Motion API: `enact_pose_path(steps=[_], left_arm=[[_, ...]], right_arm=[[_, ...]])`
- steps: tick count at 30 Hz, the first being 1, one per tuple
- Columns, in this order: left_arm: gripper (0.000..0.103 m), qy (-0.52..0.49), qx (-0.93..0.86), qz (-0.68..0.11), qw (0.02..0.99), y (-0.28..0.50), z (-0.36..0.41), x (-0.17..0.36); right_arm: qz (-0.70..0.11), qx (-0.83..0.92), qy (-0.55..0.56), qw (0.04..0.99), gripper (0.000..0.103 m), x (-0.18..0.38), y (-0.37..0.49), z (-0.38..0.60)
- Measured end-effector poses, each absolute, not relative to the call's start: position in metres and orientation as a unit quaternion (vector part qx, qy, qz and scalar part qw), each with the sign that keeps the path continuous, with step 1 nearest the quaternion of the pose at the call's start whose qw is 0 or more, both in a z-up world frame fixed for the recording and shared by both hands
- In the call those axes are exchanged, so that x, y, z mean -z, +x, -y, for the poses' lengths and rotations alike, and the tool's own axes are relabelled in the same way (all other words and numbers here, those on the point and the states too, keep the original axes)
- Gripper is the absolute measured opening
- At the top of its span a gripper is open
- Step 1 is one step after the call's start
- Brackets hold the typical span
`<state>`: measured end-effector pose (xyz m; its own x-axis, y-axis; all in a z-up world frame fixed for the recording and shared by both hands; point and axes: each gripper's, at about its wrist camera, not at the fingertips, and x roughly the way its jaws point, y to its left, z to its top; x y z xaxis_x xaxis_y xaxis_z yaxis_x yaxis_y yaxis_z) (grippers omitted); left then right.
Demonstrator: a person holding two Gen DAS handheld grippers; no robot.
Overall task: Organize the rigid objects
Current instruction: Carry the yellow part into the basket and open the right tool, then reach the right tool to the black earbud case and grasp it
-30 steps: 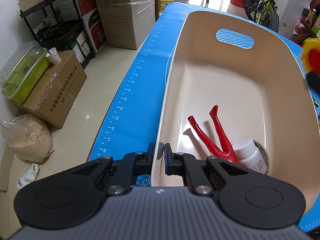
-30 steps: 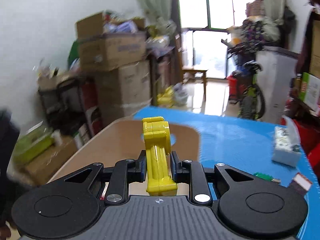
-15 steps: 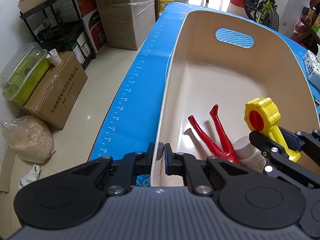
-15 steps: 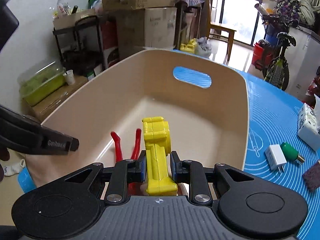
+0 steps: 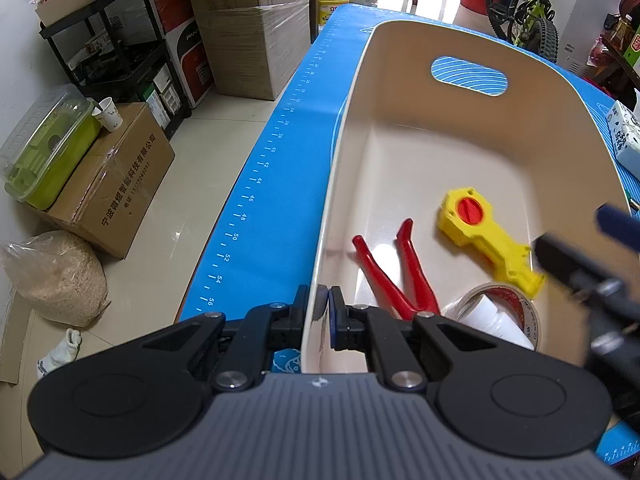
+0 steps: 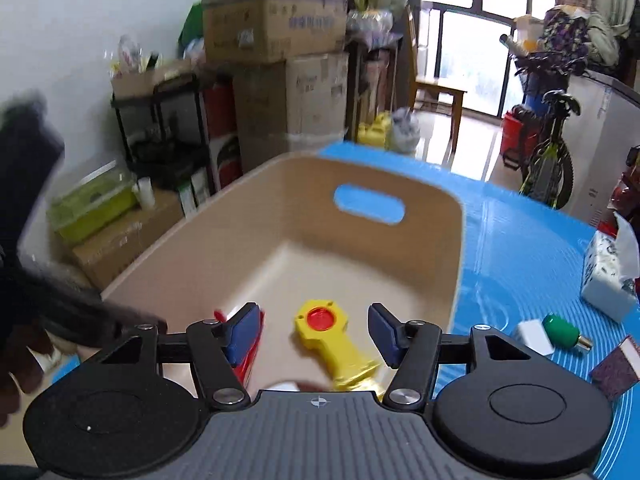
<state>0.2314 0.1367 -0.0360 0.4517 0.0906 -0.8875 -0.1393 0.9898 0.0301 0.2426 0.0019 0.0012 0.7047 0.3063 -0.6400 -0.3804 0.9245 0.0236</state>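
My left gripper (image 5: 322, 304) is shut on the near left rim of the beige basin (image 5: 334, 176). Inside the basin lie red-handled pliers (image 5: 400, 276), a white bottle (image 5: 494, 322) on a tape roll (image 5: 528, 312), and a yellow tool with a red disc (image 5: 476, 236). My right gripper (image 6: 316, 320) hangs over the basin's near end, its jaws opening. The yellow tool (image 6: 348, 360) lies on the basin floor below the gap, with neither blue pad touching it. The same gripper appears blurred at the right edge of the left wrist view.
The basin (image 6: 280, 208) stands on a blue mat (image 6: 520, 232). To its right lie a tissue pack (image 6: 608, 276), a white adapter (image 6: 532, 336), a green plug-like item (image 6: 564, 330) and a dark red block (image 6: 616, 368). Boxes, a shelf and a bicycle stand beyond the table.
The right gripper came over the basin holding the yellow tool, then its jaws parted and the tool dropped flat onto the basin floor. The left gripper kept still on the rim.
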Motion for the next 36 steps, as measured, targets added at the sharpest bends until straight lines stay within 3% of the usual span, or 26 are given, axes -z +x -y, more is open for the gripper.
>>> enact_pose_path(steps=[13,22,30,36], left_arm=[[0.011,-0.023,-0.068,-0.519,0.852,0.231,-0.137,0.037],[0.011,-0.025,-0.070,-0.519,0.851,0.231,-0.139,0.036],[0.011,-0.026,-0.070,-0.519,0.851,0.230,-0.140,0.036],[0.011,-0.026,-0.070,-0.519,0.851,0.230,-0.139,0.035]], right_arm=[[-0.307,-0.106,-0.018,0.946,0.080,-0.017,0.256,0.079],[-0.352,-0.036,0.010,0.935,0.080,0.021,0.277,0.136],[-0.424,-0.032,-0.011,0.905,0.080,0.075,0.294,0.141],[-0.436,-0.036,-0.013,0.899,0.080,0.089,0.292,0.135]])
